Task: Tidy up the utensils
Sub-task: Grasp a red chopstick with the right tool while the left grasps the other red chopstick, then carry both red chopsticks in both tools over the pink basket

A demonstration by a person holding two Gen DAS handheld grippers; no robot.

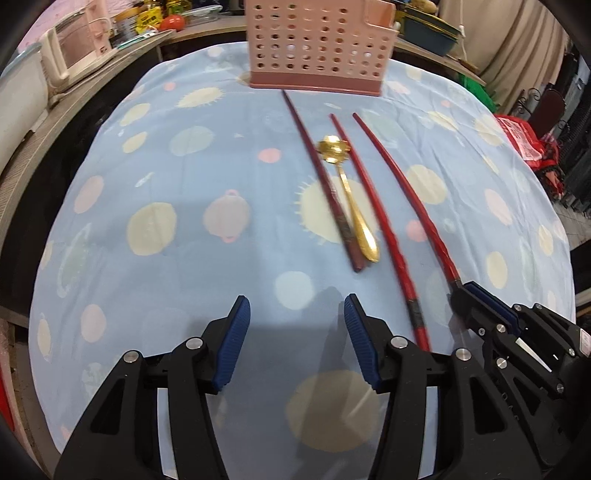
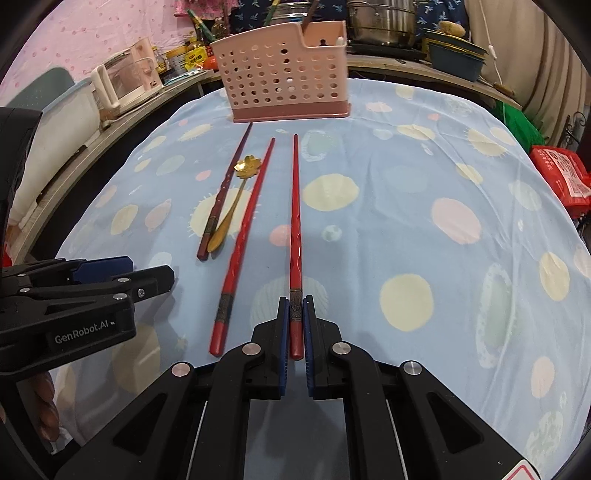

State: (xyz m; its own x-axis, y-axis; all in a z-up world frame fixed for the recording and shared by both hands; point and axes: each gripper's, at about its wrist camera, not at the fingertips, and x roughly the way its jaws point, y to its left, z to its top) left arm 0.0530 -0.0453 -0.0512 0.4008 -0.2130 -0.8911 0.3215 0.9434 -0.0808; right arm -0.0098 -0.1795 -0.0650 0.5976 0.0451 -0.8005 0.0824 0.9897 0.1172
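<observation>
A pink perforated utensil holder (image 2: pixel 284 81) stands at the far side of the table; it also shows in the left wrist view (image 1: pixel 319 44). In front of it lie a dark red chopstick (image 2: pixel 225 192), a gold flower-shaped spoon (image 2: pixel 236 195) and a red chopstick (image 2: pixel 245 236). My right gripper (image 2: pixel 295 306) is shut on the near end of another red chopstick (image 2: pixel 295 206), which points toward the holder. My left gripper (image 1: pixel 295 314) is open and empty, low over the cloth, just left of the chopsticks (image 1: pixel 369 206).
The table has a light blue cloth with pastel spots (image 2: pixel 406 221). Behind it a counter holds a white appliance (image 2: pixel 125 77), bottles, pots (image 2: pixel 384 22) and a blue basin (image 2: pixel 458 55). A red bag (image 2: pixel 561 173) sits off the right edge.
</observation>
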